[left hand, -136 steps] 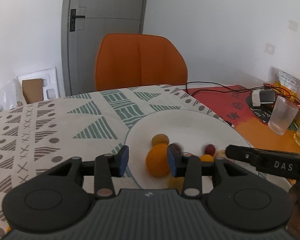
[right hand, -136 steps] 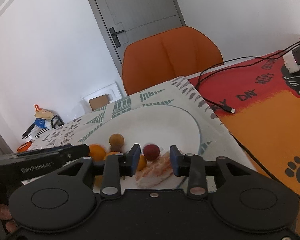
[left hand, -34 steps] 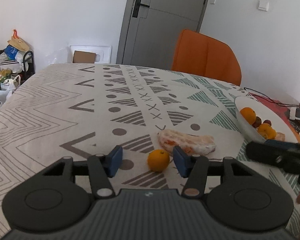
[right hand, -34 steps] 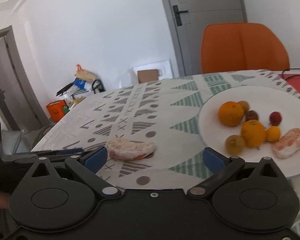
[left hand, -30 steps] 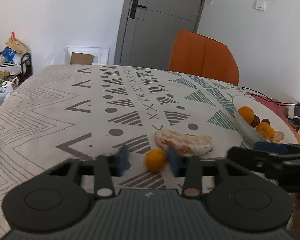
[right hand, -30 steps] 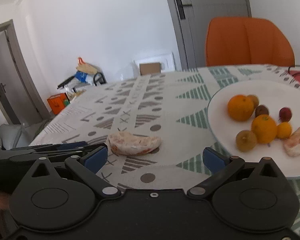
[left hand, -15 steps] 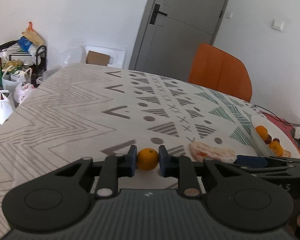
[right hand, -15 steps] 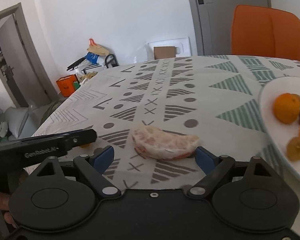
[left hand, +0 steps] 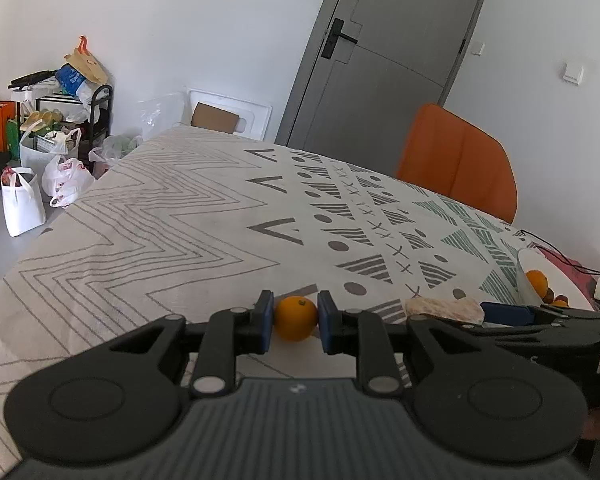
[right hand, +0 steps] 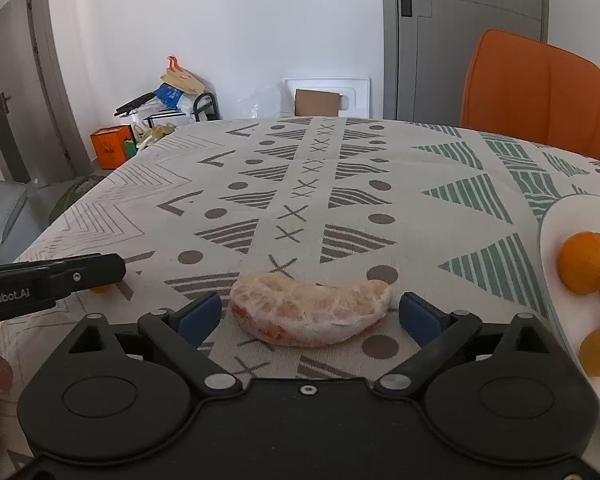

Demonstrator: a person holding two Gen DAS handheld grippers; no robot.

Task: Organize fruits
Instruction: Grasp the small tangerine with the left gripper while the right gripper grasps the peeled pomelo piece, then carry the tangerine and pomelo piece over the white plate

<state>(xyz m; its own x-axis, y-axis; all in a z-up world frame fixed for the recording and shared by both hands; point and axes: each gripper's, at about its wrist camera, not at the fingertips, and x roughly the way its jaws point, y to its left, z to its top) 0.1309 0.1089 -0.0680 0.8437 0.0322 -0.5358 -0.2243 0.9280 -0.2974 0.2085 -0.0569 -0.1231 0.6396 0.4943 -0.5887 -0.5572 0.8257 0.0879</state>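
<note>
My left gripper (left hand: 295, 323) is shut on a small orange (left hand: 295, 318), its blue pads touching both sides, low over the patterned tablecloth. It shows at the left of the right wrist view (right hand: 52, 278), with a sliver of the orange (right hand: 100, 289) behind it. My right gripper (right hand: 310, 316) is open wide, its blue pads on either side of a peeled pomelo segment (right hand: 310, 314) lying on the cloth, not touching it. The segment also shows in the left wrist view (left hand: 444, 307). A white plate (right hand: 548, 240) at the right holds oranges (right hand: 584, 262) and smaller fruits.
The tablecloth (right hand: 300, 184) covers the table; its left edge drops off to the floor with bags (left hand: 24, 200) and a shelf. An orange chair (right hand: 536, 96) stands behind the table's far side. A cable (left hand: 556, 254) lies at the far right.
My left gripper has closed on the small orange and drawn back to the left with it. My right gripper has moved left from the plate, straddling the pomelo segment, still open.
</note>
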